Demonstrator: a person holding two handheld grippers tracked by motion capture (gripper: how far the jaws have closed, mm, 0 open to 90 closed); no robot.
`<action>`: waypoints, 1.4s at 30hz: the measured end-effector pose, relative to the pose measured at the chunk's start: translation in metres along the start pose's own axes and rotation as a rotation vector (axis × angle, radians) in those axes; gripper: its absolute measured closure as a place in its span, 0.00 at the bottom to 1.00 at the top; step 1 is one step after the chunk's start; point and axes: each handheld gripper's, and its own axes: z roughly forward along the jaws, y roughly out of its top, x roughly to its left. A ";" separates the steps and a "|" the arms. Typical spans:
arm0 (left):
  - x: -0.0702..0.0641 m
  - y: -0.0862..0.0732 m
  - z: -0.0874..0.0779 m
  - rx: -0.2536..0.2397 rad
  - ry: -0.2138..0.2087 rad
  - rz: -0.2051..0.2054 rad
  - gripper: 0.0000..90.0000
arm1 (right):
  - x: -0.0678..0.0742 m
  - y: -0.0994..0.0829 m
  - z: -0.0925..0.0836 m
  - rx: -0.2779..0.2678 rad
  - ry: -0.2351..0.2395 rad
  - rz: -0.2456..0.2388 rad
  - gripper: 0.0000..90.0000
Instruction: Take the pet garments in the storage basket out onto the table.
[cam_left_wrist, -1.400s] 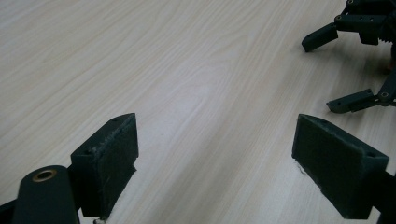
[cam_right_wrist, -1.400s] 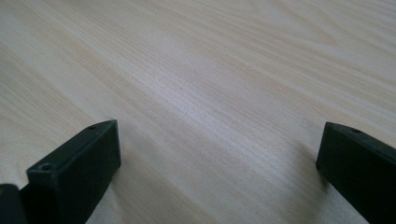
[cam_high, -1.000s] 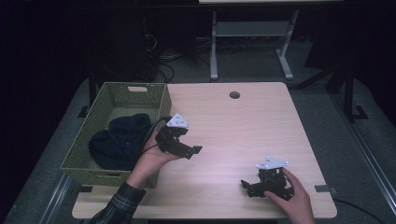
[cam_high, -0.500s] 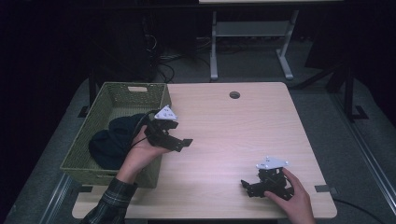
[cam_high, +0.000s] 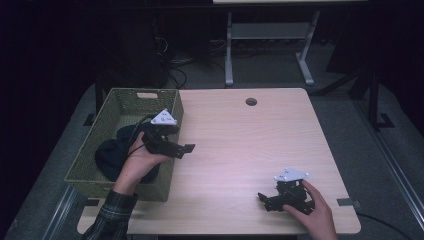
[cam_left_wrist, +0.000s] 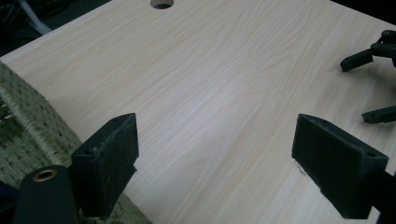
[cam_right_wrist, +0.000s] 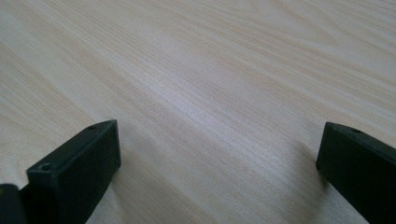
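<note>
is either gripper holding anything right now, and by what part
Nothing is held. The left gripper has its jaws wide apart over bare table, and the right gripper is open too.

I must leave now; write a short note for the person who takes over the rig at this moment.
Left gripper: open, holding nothing, raised at the right rim of the green woven basket, jaws pointing out over the table.
Right gripper: open, holding nothing, low on the table near its front right edge.
Dark cloth: lies bunched inside the basket, beside the left hand.
Done: nothing is gripped; the cloth is in the basket.
Left: probably to take the cloth out of the basket; the left gripper is nearest to it.
</note>
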 end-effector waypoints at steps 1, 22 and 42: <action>0.001 0.000 -0.001 0.002 0.003 -0.001 0.16 | 0.000 0.000 0.000 0.000 0.000 0.000 0.00; 0.034 -0.015 -0.030 -0.019 0.068 -0.063 0.16 | 0.000 0.000 0.000 0.000 0.002 -0.002 0.00; 0.066 -0.038 -0.046 0.003 0.161 -0.116 0.16 | 0.000 0.000 0.000 -0.001 0.001 -0.004 0.00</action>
